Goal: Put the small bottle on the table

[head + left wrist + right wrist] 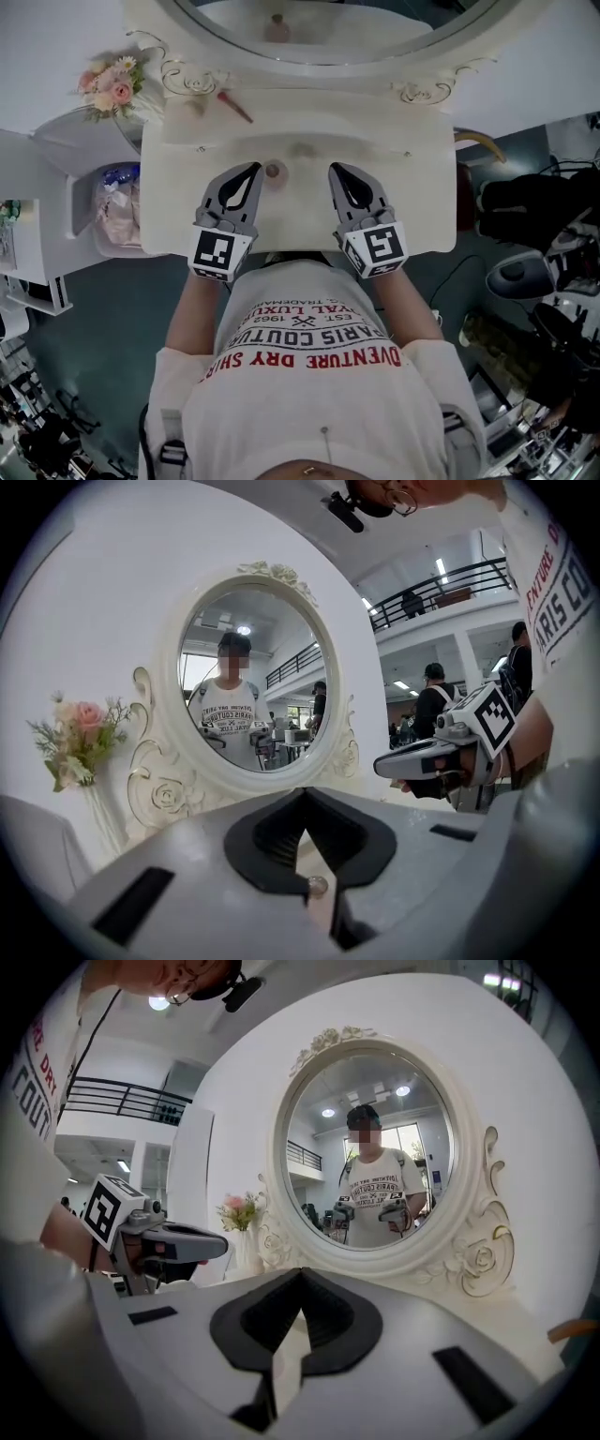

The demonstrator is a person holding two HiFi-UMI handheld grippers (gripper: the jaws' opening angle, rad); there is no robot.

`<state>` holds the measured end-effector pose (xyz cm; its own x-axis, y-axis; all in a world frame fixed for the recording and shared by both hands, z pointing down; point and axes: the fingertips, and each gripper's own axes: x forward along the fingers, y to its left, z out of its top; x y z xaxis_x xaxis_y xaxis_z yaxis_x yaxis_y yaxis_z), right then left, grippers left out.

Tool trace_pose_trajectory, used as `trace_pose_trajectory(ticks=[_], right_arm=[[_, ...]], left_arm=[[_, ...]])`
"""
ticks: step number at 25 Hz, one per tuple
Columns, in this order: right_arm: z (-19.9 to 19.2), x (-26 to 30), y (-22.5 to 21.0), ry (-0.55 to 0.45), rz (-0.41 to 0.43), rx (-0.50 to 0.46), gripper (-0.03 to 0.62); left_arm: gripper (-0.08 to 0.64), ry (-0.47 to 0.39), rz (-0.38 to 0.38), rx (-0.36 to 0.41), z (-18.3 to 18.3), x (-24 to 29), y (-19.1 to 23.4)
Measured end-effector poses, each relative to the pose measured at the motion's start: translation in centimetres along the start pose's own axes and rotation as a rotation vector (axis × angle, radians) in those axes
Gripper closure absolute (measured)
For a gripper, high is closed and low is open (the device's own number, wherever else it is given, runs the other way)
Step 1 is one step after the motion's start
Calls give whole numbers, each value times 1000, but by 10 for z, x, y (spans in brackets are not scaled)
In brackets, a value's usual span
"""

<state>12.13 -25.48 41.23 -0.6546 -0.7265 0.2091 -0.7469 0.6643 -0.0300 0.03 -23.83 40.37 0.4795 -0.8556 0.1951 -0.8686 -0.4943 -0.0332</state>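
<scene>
The small bottle (273, 171), with a round pinkish cap, stands on the white dressing table (412, 216), just right of my left gripper's tip. My left gripper (254, 169) hovers over the table's front half with its jaws shut and nothing held. In the left gripper view the bottle's cap (318, 885) shows through the narrow gap below the closed tips (300, 794). My right gripper (334, 169) hangs level with the left one, a short way right of the bottle. Its jaws (300, 1272) meet at the tip and hold nothing.
An oval mirror (328, 28) in an ornate white frame stands at the table's back. A red stick-like item (234, 106) lies at the back left. A vase of pink flowers (111, 86) and a side shelf holding a bag (117, 206) are to the left. Dark equipment clutters the floor on the right.
</scene>
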Motion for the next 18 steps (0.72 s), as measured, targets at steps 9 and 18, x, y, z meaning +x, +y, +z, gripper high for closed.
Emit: trace_pose_trajectory(ticks=[9,18], right_arm=[[40,-20,20,-84,11,-48,594],[53,-29,27,-111,10,-78,594]], left_arm=[[552,-46,4,54,34,-33,5],[552,-69,-21,74,45,-38,-2]])
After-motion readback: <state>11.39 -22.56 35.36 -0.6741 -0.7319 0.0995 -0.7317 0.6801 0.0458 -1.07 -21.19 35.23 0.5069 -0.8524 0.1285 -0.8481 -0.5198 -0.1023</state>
